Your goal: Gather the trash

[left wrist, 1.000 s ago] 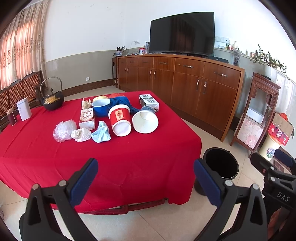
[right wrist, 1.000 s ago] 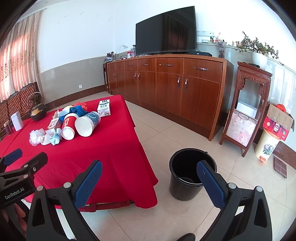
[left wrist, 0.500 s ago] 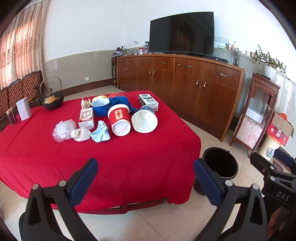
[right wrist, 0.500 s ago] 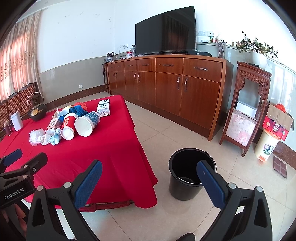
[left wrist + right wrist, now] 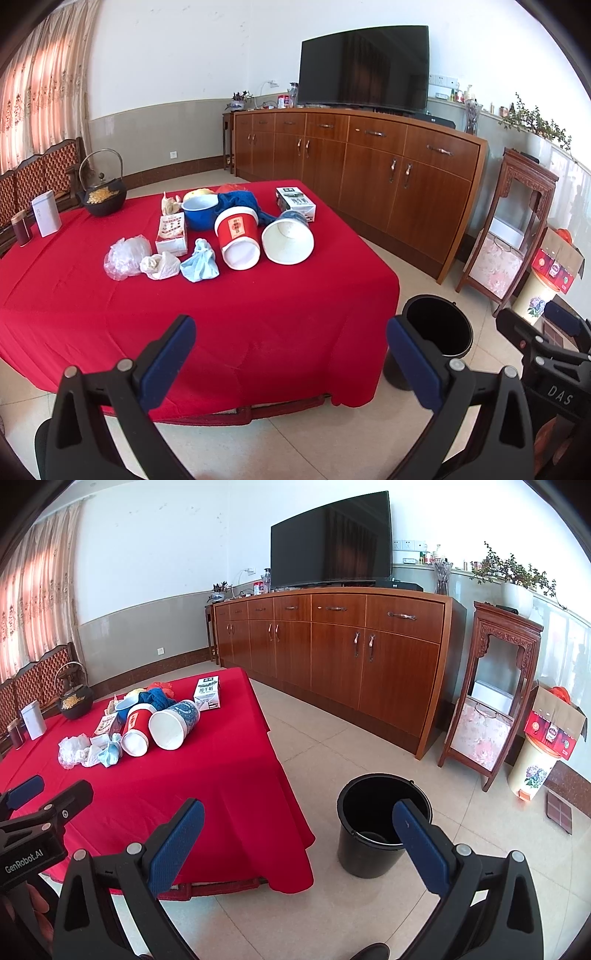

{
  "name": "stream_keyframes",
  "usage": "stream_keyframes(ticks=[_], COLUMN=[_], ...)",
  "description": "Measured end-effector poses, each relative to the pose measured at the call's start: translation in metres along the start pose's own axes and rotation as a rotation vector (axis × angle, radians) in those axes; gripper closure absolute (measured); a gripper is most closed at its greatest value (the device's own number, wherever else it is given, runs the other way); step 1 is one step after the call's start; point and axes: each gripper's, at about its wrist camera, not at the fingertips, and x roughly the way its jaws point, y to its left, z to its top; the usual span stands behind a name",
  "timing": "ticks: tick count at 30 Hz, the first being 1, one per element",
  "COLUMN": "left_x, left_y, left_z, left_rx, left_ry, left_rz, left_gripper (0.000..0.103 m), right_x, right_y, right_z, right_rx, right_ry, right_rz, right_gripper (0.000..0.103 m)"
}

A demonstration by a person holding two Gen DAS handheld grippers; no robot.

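Trash lies in a cluster on the red tablecloth point(image 5: 258, 306): a tipped red paper cup point(image 5: 237, 235), a tipped white-and-blue tub point(image 5: 289, 240), a crumpled blue bag point(image 5: 200, 261), a white wad point(image 5: 159, 265), a clear plastic bag point(image 5: 123, 256) and a small carton point(image 5: 171, 235). A black bucket point(image 5: 376, 823) stands on the floor right of the table. My left gripper point(image 5: 290, 343) is open, short of the table's near edge. My right gripper point(image 5: 297, 830) is open over the floor between the table corner and the bucket. Both hold nothing.
On the table there are also a blue bowl point(image 5: 199, 211), blue cloth, a boxed carton point(image 5: 295, 199), an iron kettle point(image 5: 101, 194) and a white tin point(image 5: 46, 213). A long wooden sideboard point(image 5: 332, 646) with a TV lines the far wall. A carved stand point(image 5: 491, 701) and a flowered bin point(image 5: 532, 768) are at the right.
Both views have drifted very slightly; the table's objects sit a touch lower and left in the frames. Nothing was grasped or moved.
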Motion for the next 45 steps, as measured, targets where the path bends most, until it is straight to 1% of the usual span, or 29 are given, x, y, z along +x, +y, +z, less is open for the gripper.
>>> stream_keyframes(ticks=[15, 25, 29, 31, 32, 35, 37, 40, 43, 45], left_x=[0.001, 0.003, 0.007, 0.01, 0.012, 0.021, 0.031, 0.044, 0.056, 0.064], left_y=[0.002, 0.011, 0.026, 0.035, 0.04, 0.062, 0.079, 0.101, 0.129, 0.145], left_z=[-0.002, -0.001, 0.003, 0.006, 0.007, 0.01, 0.01, 0.012, 0.015, 0.018], left_rx=[-0.002, -0.014, -0.033, -0.03, -0.03, -0.064, -0.088, -0.094, -0.106, -0.125], left_ry=[0.003, 0.008, 0.007, -0.004, -0.007, -0.002, 0.021, 0.035, 0.021, 0.025], left_rz=[0.002, 0.025, 0.046, 0.066, 0.078, 0.094, 0.102, 0.156, 0.226, 0.244], left_gripper=[0.0, 0.0, 0.0, 0.0, 0.0, 0.0, 0.0, 0.0, 0.0, 0.001], right_x=[0.002, 0.003, 0.005, 0.009, 0.012, 0.027, 0.043, 0.059, 0.081, 0.093], right_y=[-0.001, 0.0, 0.002, 0.006, 0.008, 0.024, 0.035, 0.049, 0.073, 0.088], right_z=[-0.001, -0.004, -0.003, -0.001, 0.001, 0.006, 0.009, 0.013, 0.025, 0.033], right_rx=[0.001, 0.01, 0.011, 0.008, -0.002, -0.06, -0.061, -0.072, -0.098, -0.123], right_ry=[0.002, 0.01, 0.012, 0.018, 0.023, 0.062, 0.103, 0.115, 0.111, 0.102], right_rz=[0.0, 0.049, 0.081, 0.113, 0.115, 0.122, 0.184, 0.211, 0.235, 0.245], right_gripper=[0.0, 0.0, 0.0, 0.0, 0.0, 0.0, 0.0, 0.0, 0.0, 0.0])
